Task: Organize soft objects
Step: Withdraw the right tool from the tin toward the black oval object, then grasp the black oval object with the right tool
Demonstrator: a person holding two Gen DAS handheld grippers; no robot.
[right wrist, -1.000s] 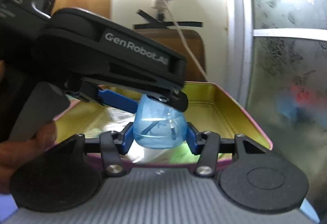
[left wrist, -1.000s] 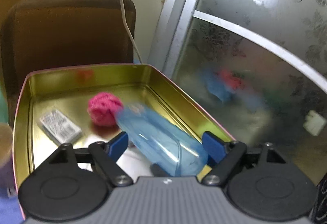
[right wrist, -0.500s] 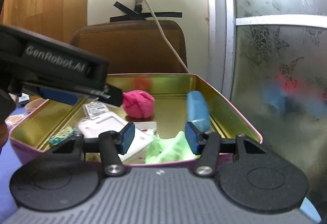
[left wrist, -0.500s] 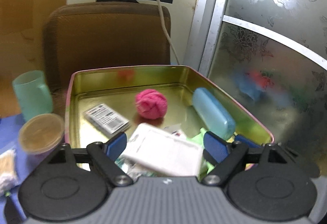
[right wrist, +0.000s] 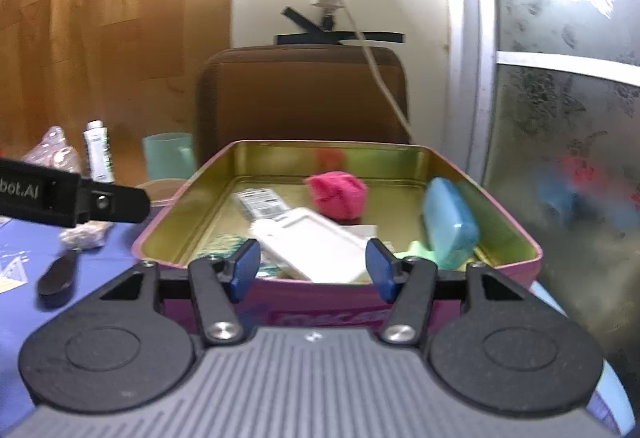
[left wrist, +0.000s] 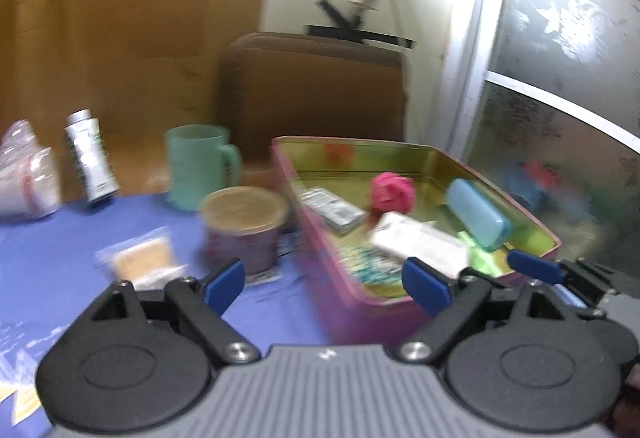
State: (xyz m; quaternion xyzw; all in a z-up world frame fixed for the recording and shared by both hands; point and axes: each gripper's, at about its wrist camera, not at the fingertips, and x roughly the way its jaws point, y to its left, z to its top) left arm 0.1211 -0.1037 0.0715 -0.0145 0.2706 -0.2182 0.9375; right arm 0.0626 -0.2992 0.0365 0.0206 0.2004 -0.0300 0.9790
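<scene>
A pink tin with a gold inside (right wrist: 516,234) (left wrist: 352,294) stands on the blue table. In it lie a pink knitted ball (right wrist: 337,195) (left wrist: 392,190), a blue case (right wrist: 450,222) (left wrist: 478,214), a white flat pack (right wrist: 316,246) (left wrist: 418,244), a barcoded packet (right wrist: 262,203) and a green cloth (right wrist: 418,250). My left gripper (left wrist: 324,280) is open and empty, left of the tin's near corner. My right gripper (right wrist: 312,270) is open and empty, in front of the tin's near wall. The left gripper's finger shows at the left of the right wrist view (right wrist: 116,203).
On the blue tablecloth (left wrist: 60,258), left of the tin, stand a lidded tub (left wrist: 244,226), a teal mug (left wrist: 200,166), a white tube (left wrist: 90,158), a plastic bag (left wrist: 24,174) and a small sachet (left wrist: 140,258). A brown chair back (right wrist: 304,102) stands behind. Frosted glass (right wrist: 560,118) is at right.
The right gripper let go of the blue case, which now lies in the tin. Both grippers pulled back out of the tin; the left one swung left.
</scene>
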